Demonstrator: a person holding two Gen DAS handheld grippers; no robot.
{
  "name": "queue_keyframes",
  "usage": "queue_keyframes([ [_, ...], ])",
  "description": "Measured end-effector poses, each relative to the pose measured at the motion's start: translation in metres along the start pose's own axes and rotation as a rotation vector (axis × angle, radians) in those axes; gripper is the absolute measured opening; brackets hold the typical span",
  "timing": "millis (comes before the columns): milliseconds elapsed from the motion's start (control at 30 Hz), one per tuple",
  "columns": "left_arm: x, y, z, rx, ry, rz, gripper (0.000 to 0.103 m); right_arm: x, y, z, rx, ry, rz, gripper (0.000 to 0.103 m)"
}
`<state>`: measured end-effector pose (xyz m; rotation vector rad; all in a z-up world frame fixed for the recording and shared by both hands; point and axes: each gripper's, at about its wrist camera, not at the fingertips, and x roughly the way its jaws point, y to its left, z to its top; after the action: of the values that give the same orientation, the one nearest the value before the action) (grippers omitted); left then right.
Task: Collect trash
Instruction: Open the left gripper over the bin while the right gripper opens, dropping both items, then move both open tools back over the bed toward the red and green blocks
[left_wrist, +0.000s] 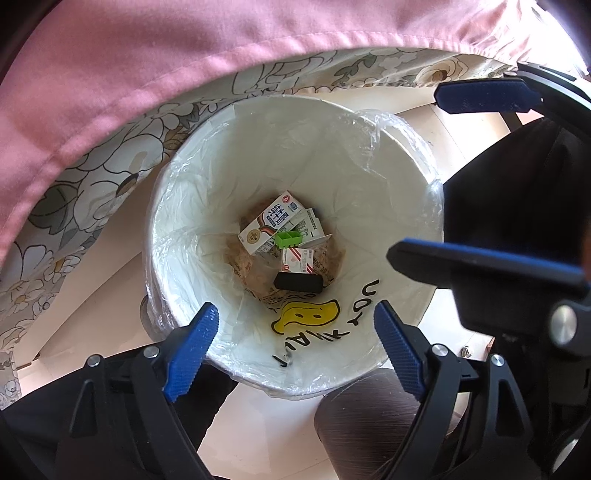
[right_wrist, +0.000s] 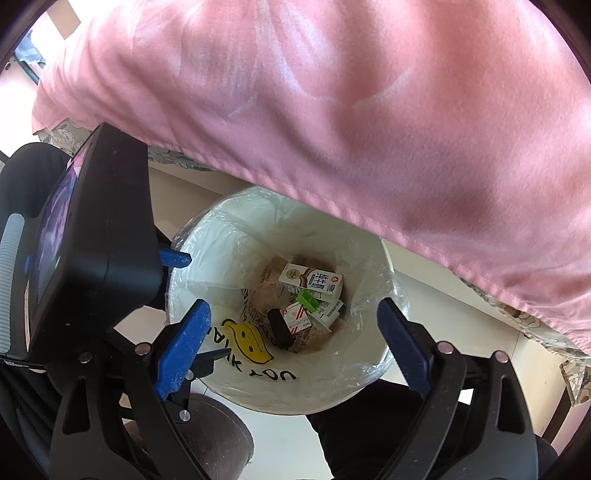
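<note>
Both wrist views look down into a white trash bin (left_wrist: 402, 177) lined with a clear plastic bag (left_wrist: 373, 122), standing on the floor just beside a pink cloth (left_wrist: 184, 48) that overhangs its far rim. The left hand-held gripper (left_wrist: 295, 347) and the right hand-held gripper (right_wrist: 295, 341) hang over the bin mouth, each with jaws spread wide and nothing between them. The collected trash lies at the bottom: a milk carton (left_wrist: 271, 223), a green plastic piece (left_wrist: 288, 240), a smaller red-striped box (left_wrist: 299, 263) and a black oblong object (left_wrist: 298, 282), resting on brownish wrappers.

Risks, as judged from this view: the two grippers sit close together and could knock each other on withdrawal; a finger could snag the loose liner at the rim and drag it inward or tip the bin; the overhanging cloth could catch on a rising gripper.
</note>
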<state>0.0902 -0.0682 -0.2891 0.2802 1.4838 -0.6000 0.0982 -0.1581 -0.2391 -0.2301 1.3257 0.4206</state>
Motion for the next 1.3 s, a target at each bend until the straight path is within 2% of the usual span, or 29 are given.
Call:
queue_keyframes([
  [567, -0.028, -0.006, -0.007, -0.018, -0.061, 0.015, 0.088, -0.030, -0.006, -0.008, 0.032, -0.047, -0.022, 0.090],
  [800, -0.046, -0.003, -0.012, -0.043, -0.102, 0.028, 0.088, -0.047, -0.013, -0.017, 0.075, -0.094, -0.035, 0.090],
  [967, -0.066, 0.002, -0.018, -0.086, -0.156, 0.027, 0.088, -0.057, -0.013, -0.021, 0.094, -0.119, -0.059, 0.091],
  [1100, -0.084, 0.008, -0.023, -0.138, -0.201, 0.059, 0.088, -0.069, -0.018, -0.024, 0.125, -0.145, -0.059, 0.090],
  [1300, -0.133, 0.021, -0.028, -0.234, -0.352, 0.128, 0.091, -0.104, -0.027, -0.024, 0.174, -0.240, -0.061, 0.090],
])
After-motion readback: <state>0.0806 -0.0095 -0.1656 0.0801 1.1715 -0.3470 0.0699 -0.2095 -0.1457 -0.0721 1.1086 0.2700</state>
